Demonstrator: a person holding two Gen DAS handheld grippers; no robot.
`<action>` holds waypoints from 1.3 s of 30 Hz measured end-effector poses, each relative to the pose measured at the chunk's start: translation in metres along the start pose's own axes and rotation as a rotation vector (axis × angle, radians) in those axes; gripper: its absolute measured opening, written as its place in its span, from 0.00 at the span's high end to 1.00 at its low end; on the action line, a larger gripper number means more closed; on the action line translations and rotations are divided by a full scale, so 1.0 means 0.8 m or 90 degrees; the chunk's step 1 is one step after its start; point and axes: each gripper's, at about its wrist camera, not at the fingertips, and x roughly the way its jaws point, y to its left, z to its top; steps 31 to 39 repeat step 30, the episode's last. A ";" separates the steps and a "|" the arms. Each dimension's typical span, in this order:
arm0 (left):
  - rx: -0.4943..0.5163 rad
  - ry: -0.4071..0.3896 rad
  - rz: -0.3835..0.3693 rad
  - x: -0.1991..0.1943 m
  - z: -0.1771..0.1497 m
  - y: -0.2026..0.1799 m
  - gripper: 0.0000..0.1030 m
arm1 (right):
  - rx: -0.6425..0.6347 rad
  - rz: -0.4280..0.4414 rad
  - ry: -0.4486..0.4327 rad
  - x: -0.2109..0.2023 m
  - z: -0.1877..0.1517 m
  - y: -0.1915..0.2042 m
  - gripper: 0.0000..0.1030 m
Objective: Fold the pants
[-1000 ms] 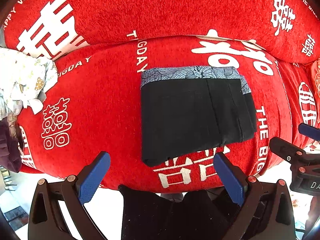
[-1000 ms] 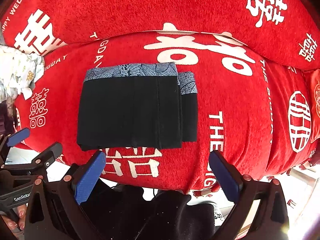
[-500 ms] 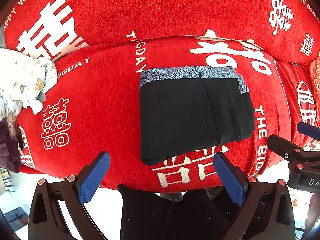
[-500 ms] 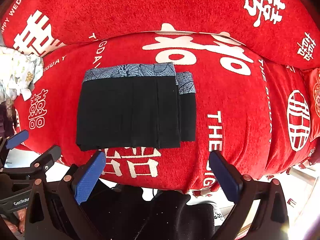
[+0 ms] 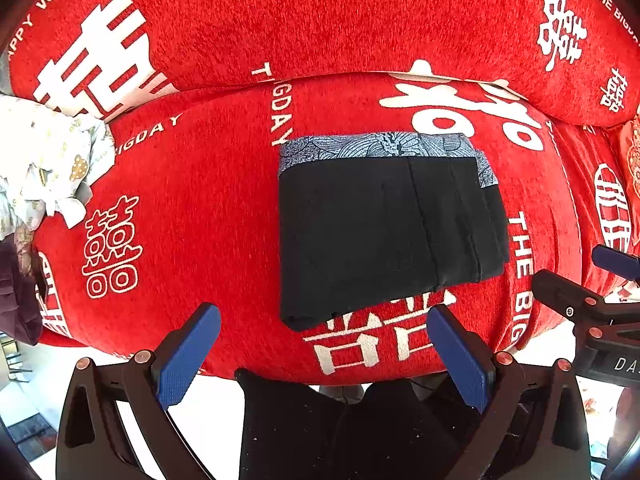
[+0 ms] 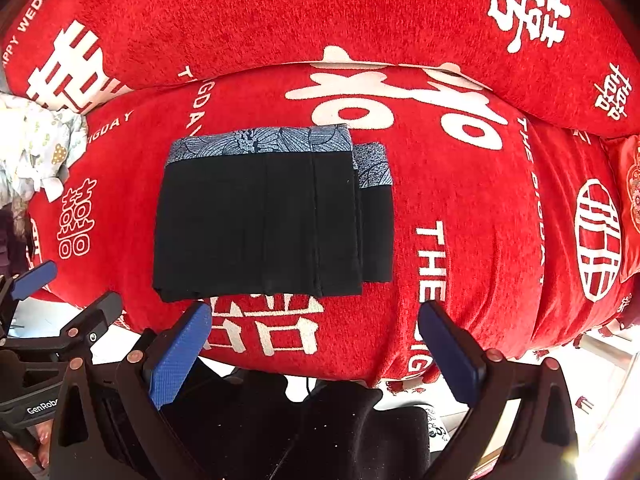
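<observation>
Black pants (image 5: 384,232) with a blue-grey patterned waistband lie folded into a flat rectangle on the red sofa seat (image 5: 192,208); they also show in the right wrist view (image 6: 272,216). My left gripper (image 5: 324,344) is open and empty, held off the seat's front edge, just short of the pants. My right gripper (image 6: 316,344) is open and empty, also in front of the seat edge. Each gripper shows at the side of the other's view, the right one (image 5: 592,304) and the left one (image 6: 60,312).
The sofa is covered in red cloth with white characters; its backrest (image 5: 320,20) rises behind the seat. A pile of pale printed laundry (image 5: 44,160) lies at the seat's left end. The person's dark-clothed legs (image 5: 340,432) are below the grippers.
Both grippers have drifted slightly; the pants sit a little lower and to the left in both views. The pants themselves have not moved on the seat.
</observation>
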 end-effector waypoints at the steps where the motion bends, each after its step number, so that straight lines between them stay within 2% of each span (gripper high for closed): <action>1: 0.000 0.000 0.000 0.000 0.000 0.000 0.00 | 0.001 0.000 0.000 0.000 0.000 -0.001 0.00; 24: -0.005 0.009 -0.007 0.006 0.004 0.000 0.00 | 0.006 0.000 0.004 0.005 0.000 0.007 0.00; 39: 0.005 -0.004 -0.021 0.003 0.004 -0.001 0.00 | 0.005 -0.001 0.005 0.009 0.002 0.005 0.00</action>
